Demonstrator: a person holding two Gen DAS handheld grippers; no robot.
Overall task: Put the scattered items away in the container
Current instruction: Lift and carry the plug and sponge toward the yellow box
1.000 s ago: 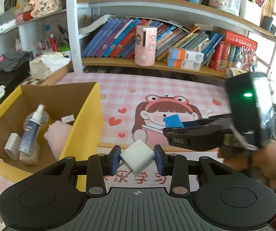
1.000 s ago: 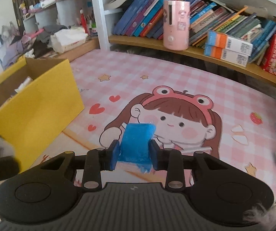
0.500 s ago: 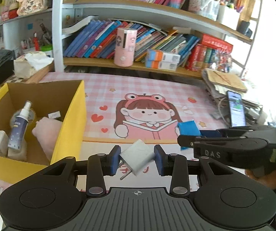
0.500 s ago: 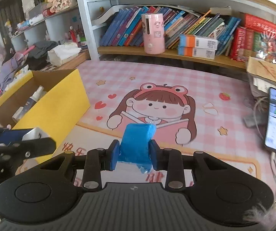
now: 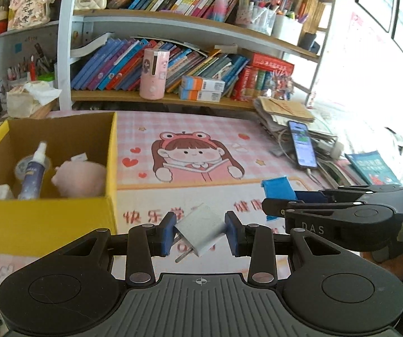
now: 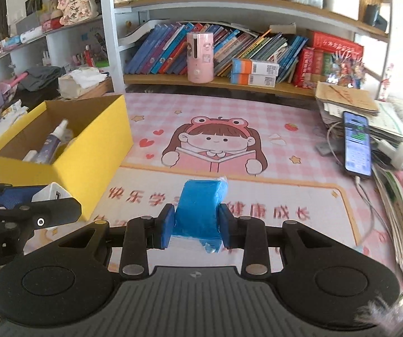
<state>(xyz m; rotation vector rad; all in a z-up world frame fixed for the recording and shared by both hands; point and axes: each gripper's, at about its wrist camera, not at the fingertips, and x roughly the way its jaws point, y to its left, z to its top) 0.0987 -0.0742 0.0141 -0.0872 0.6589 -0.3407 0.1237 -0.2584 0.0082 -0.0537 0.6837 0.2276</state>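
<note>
Pink cartoon mat (image 6: 299,129) below crowded bookshelves (image 6: 243,47).

Bright daylight pours in from the right, blowing out that side to white glare. Fisheye bends the shelves (image 5: 190,28) at the edges; the yellow box (image 5: 47,221) looks slightly smeared.

Pink cartoon mat (image 6: 299,129), yellow box (image 6: 89,151), phone (image 6: 357,143), papers (image 6: 389,129)

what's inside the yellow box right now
The yellow box holds a spray bottle, a pink plush, a small white block and a round tin. Anything beneath them is hidden.
</note>
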